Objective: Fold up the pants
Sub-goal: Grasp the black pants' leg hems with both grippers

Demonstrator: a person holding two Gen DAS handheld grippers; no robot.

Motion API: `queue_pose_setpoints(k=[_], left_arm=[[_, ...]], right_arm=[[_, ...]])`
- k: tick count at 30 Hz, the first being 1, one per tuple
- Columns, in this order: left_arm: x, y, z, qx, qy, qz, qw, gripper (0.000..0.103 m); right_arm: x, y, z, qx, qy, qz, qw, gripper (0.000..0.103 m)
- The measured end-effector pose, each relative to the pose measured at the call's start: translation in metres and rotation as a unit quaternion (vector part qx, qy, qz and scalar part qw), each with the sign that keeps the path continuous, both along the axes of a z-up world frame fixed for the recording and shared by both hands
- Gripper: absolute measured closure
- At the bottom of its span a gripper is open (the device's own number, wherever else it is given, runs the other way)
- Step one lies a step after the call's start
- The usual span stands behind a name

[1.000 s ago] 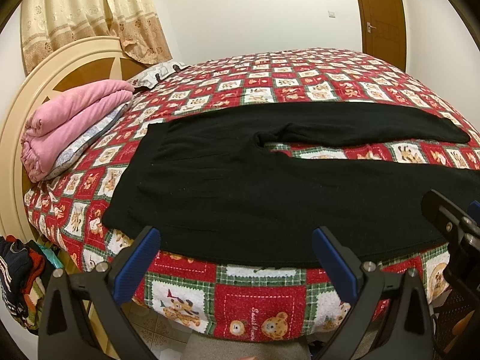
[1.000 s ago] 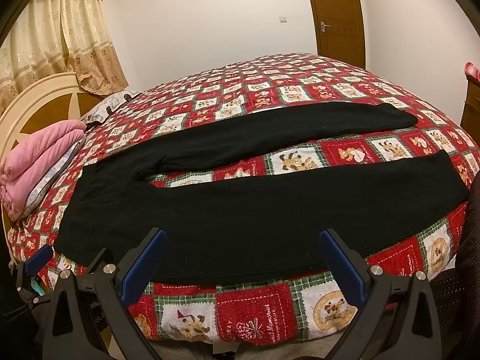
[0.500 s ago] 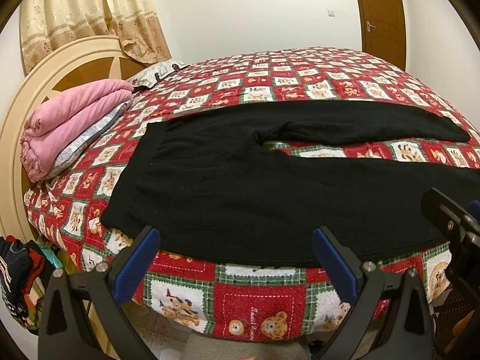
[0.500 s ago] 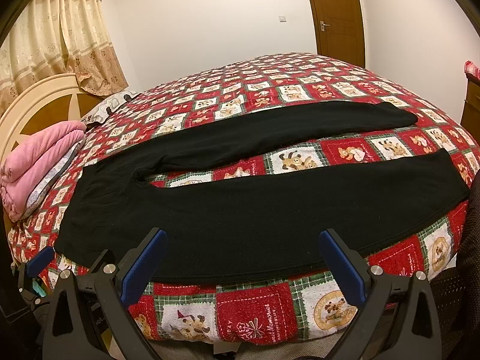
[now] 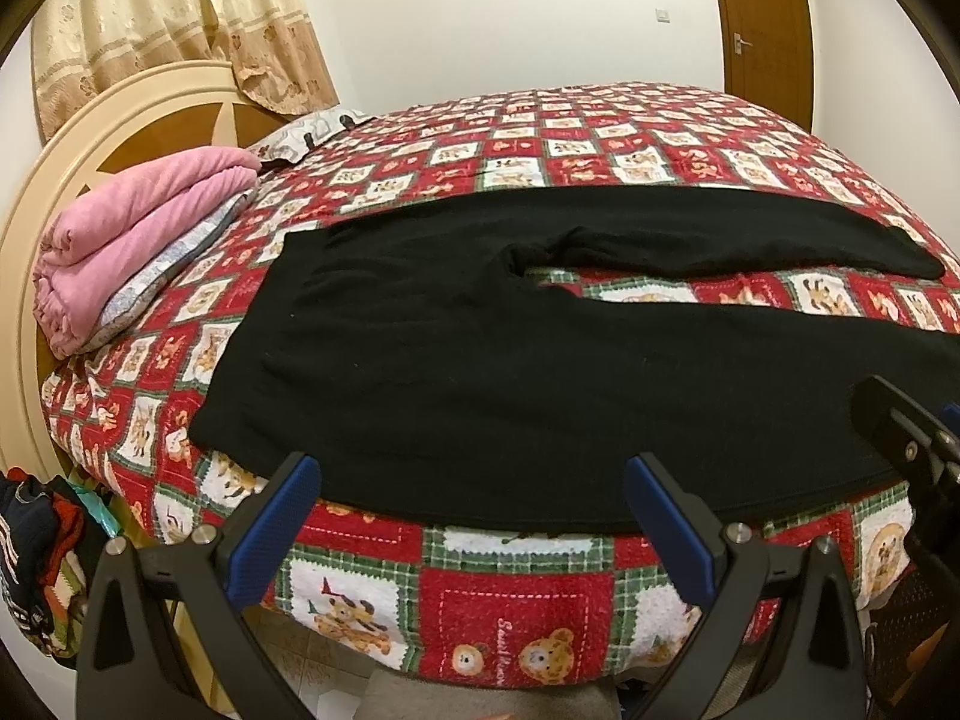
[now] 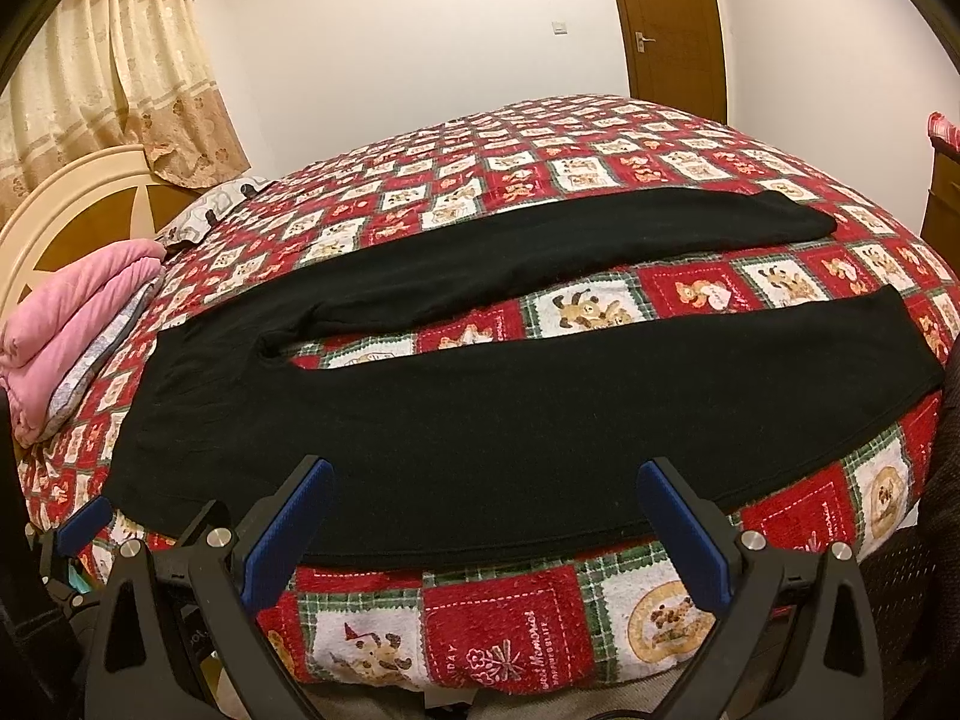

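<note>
Your pants (image 5: 480, 360) are plain black, with no pattern at all. Under them, the bedspread (image 5: 600, 144) is a patchwork of red and white squares with green plaid borders and little bear and dog pictures. At 9 o'clock from the pants you have a pink folded blanket (image 5: 138, 234) on a grey-and-white printed pillow (image 5: 156, 276). The headboard (image 5: 90, 138) is cream with brown panels, the curtain (image 5: 150, 18) cream and tan with a floral print. Each tool (image 5: 471, 525) (image 6: 483, 525) is black with blue pads (image 5: 273, 531).

pants' (image 5: 480, 360) near leg cut off at right edge (left view), clothes pile (image 5: 30, 552) cropped at left
</note>
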State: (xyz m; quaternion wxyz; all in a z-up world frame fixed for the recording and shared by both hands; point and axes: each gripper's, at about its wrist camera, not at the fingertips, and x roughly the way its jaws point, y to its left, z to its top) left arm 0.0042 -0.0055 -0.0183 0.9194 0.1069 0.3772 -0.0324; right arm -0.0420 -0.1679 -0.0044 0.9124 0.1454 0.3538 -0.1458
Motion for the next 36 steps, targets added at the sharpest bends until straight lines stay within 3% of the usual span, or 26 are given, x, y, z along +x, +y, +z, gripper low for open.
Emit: queue_pose_setpoints(k=[7,11,15,21,25,30,34,36], left_arm=[[0.018,0.008,-0.004,-0.011,0.015,-0.026,0.9995,0.000],[0.048,0.040,0.006,-0.025,0.011,-0.021,0.9994,0.000],[0.103,0.090,0.028,-0.034,-0.005,0.031,0.9989,0.000],[0.196,0.136,0.034,-0.026,-0.003,0.046,0.9986,0.000],[0.253,0.160,0.011,-0.041,0.044,0.051,0.9969,0.000],[0.292,0.171,-0.011,-0.118,0.094,0.046,0.9876,0.000],[0.312,0.166,-0.030,-0.122,0.121,0.044,0.9841,0.006],[0.319,0.167,-0.038,-0.125,0.137,0.050,0.9813,0.012]], right_arm=[[0.012,-0.016,-0.006,0.006,0.006,0.004,1.000,0.001],[0.025,-0.033,-0.003,-0.002,0.003,0.006,1.000,0.001],[0.047,-0.046,0.006,-0.010,0.003,0.016,1.000,0.001],[0.082,-0.047,0.017,-0.012,0.008,0.067,0.998,0.001],[0.105,-0.046,0.017,-0.011,0.021,0.105,0.994,0.001],[0.136,-0.048,0.021,-0.043,0.041,0.130,0.990,0.001],[0.161,-0.049,0.027,-0.059,0.042,0.161,0.984,0.001],[0.177,-0.048,0.030,-0.096,0.037,0.187,0.977,0.002]])
